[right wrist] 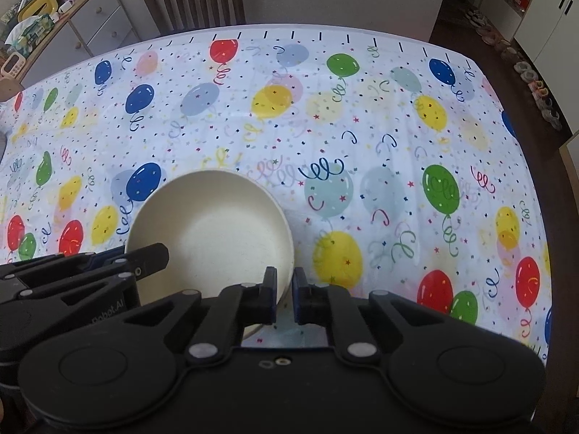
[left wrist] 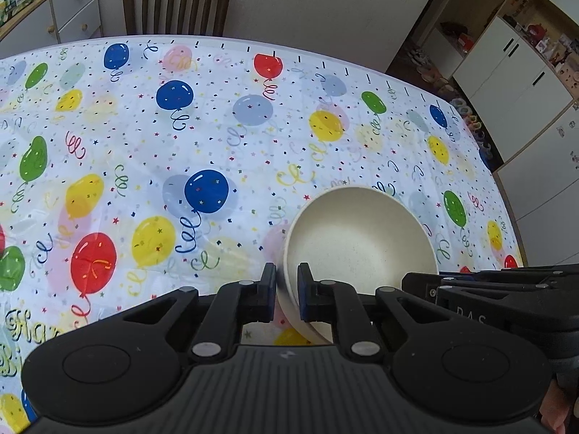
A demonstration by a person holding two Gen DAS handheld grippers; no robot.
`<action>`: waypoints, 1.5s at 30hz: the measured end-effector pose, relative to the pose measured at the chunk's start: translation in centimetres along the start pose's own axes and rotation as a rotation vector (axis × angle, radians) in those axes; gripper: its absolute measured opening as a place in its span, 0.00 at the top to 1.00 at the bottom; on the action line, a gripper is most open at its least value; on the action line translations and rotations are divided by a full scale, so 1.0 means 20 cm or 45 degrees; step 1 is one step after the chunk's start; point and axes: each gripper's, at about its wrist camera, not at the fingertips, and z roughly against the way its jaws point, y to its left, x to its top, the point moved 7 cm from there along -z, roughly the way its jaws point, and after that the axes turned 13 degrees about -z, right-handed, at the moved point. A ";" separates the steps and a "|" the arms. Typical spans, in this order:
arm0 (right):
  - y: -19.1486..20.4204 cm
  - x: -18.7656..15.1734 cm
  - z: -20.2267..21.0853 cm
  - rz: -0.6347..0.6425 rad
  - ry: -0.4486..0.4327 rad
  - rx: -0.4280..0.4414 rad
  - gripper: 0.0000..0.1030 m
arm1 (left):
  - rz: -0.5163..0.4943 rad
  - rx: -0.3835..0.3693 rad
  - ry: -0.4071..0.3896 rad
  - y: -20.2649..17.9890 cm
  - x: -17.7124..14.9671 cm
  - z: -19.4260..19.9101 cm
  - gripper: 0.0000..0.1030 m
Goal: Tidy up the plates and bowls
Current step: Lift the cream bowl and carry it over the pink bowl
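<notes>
A cream bowl (left wrist: 358,238) is over the balloon-print tablecloth, and both grippers grip its rim. My left gripper (left wrist: 286,282) is shut on the bowl's left rim, one finger inside and one outside. In the right wrist view the same bowl (right wrist: 213,231) sits left of centre, and my right gripper (right wrist: 284,285) is shut on its right rim. The right gripper's body shows in the left wrist view (left wrist: 488,289) at the right, and the left gripper's body shows in the right wrist view (right wrist: 72,278) at the left. No plates are in view.
The table (right wrist: 362,126) carries a white cloth with coloured balloons. A wooden chair (left wrist: 177,0) stands at the far edge. A drawer unit (left wrist: 54,14) with clutter is at the far left. White cabinets (left wrist: 524,83) and shoes on the floor are at the right.
</notes>
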 end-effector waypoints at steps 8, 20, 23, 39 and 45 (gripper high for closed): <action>-0.01 -0.10 0.15 0.007 0.000 0.030 0.93 | -0.001 0.015 -0.023 -0.06 -0.07 0.19 0.89; -0.03 -0.32 0.42 0.085 -0.011 0.091 0.92 | 0.032 0.073 -0.052 -0.20 -0.32 0.50 0.89; -0.04 -0.38 0.48 0.116 -0.017 0.109 0.92 | 0.042 0.092 -0.055 -0.23 -0.38 0.56 0.89; -0.05 -0.65 0.70 0.262 -0.019 0.196 0.92 | 0.107 0.194 -0.055 -0.33 -0.69 0.82 0.89; -0.03 -0.77 0.70 0.307 0.015 0.221 0.92 | 0.152 0.227 -0.034 -0.32 -0.83 0.86 0.89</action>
